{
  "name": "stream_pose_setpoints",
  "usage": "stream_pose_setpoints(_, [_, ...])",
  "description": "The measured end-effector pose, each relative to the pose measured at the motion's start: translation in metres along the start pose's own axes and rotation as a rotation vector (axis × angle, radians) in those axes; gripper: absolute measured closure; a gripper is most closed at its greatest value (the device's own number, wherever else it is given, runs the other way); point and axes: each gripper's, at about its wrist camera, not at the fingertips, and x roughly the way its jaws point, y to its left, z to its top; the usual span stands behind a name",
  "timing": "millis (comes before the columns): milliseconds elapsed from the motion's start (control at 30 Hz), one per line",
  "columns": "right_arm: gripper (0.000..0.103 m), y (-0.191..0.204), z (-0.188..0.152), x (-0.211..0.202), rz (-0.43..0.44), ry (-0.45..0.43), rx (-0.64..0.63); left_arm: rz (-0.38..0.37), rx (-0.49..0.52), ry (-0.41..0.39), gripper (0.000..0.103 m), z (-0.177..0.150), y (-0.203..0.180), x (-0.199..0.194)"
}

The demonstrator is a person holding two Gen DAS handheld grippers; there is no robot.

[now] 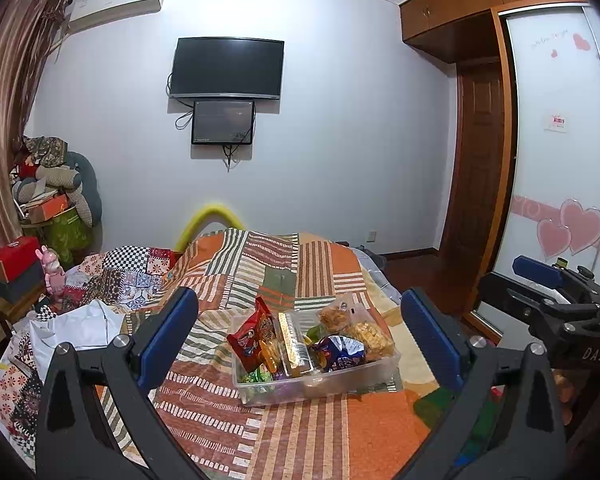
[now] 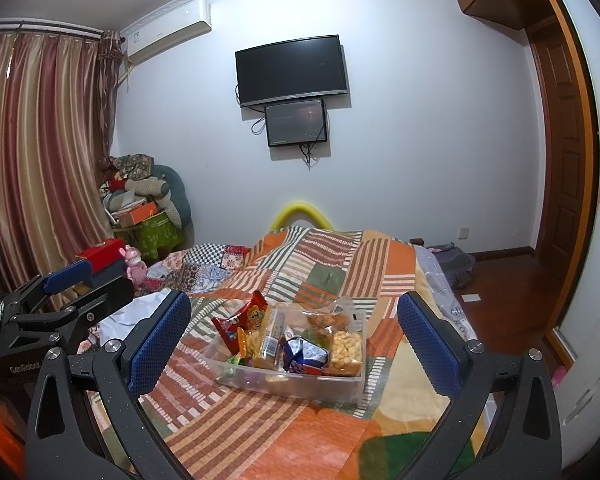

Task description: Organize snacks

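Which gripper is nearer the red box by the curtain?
Left. The left gripper is on the red box's side; the right gripper, open like it, faces the snack bin further right.

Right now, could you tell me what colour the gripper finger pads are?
Blue, on both grippers' pads; clearest in the right wrist view.

"DAS" in white on right hand-held gripper [image 1: 540, 280] body; "GenRobot" in white on left hand-held gripper [image 2: 88, 276] body.
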Motion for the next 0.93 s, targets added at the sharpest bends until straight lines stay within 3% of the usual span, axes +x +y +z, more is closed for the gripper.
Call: stream_pose_setpoints(933, [0.0,-0.0065,-0.0028,-0.002,-0.004,0.012,0.006,-0.034,0.004,0.024,0.0,-0.0032,-0.0023,0.0038])
